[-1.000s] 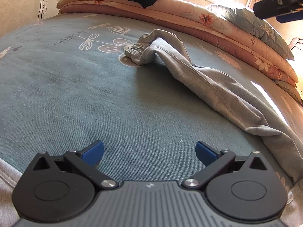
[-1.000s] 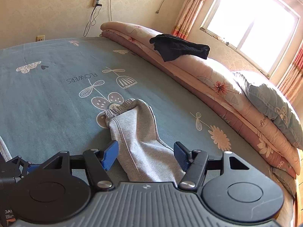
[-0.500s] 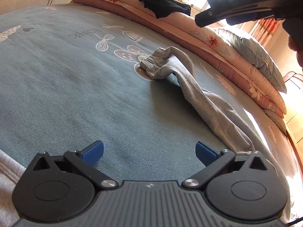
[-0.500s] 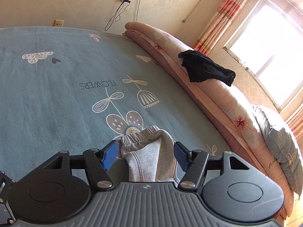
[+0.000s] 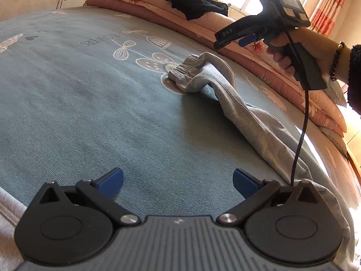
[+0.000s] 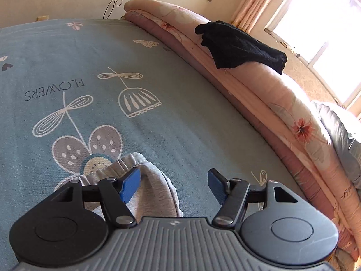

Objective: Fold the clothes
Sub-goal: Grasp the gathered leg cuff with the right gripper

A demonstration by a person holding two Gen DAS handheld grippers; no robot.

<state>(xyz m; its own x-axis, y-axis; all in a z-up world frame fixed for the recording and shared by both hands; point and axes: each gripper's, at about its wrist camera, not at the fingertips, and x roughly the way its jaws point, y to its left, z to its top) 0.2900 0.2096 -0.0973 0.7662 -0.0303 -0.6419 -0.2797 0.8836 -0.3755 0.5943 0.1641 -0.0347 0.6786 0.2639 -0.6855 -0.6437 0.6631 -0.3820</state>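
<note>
On the teal bedsheet point(image 5: 94, 117) printed with white flower outlines, the left gripper point(image 5: 178, 184) hovers low with its blue-padded jaws spread wide and only bare sheet between them. A pale grey fabric edge point(image 5: 9, 212) shows at the lower left corner of that view. To the right, the grey sweatpants point(image 5: 246, 115) lie in a long rumpled ridge across the sheet, their gathered elastic waistband point(image 5: 180, 72) resting on a printed flower. Above the waistband, the right gripper point(image 5: 227, 38) is held by a hand point(image 5: 300, 45) wearing a dark bead bracelet, a black cable hanging from its handle. In its own view, the right gripper point(image 6: 173, 186) has its jaws opening; the left blue pad point(image 6: 129, 186) sits over the waistband point(image 6: 117, 164), the right pad over bare sheet, neither pressing cloth. Farther right, a folded pink floral quilt point(image 6: 259, 90) runs along the bed's edge with a black knitted garment point(image 6: 237, 47) draped on it, beside a sunlit window point(image 6: 320, 22).
</note>
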